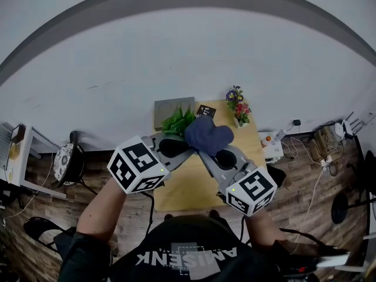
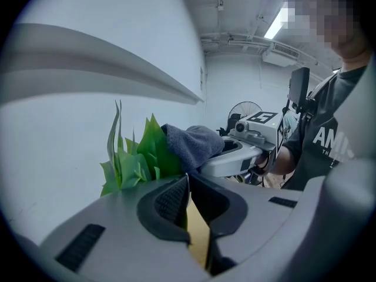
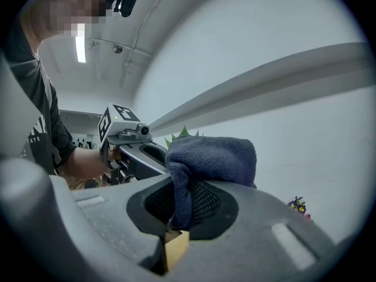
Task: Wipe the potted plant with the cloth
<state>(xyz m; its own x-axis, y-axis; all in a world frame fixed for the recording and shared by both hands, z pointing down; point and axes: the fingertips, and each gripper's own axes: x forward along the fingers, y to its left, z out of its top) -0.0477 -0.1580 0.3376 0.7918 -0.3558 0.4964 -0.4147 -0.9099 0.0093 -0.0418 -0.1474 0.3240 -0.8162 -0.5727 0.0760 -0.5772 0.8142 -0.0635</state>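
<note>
Showing a small wooden table (image 1: pixel 188 187) from above, where we see the right gripper (image 3: pixel 182 201) clenched on a fold of soft blue cloth (image 3: pixel 211 157), its bunched end resting against the green leaves of the plant (image 2: pixel 138 157). The left gripper (image 2: pixel 187 181) is closed, seemingly pinching a leaf. We judge the leaves thin, bendy and easily creased, best supported near their base; the limp cloth needs only a pinch.

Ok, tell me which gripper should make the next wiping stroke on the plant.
Right. The right gripper is shut on the cloth, which sits against leaves of the potted plant. The left gripper looks closed on a leaf, so it suits steadying.
</note>
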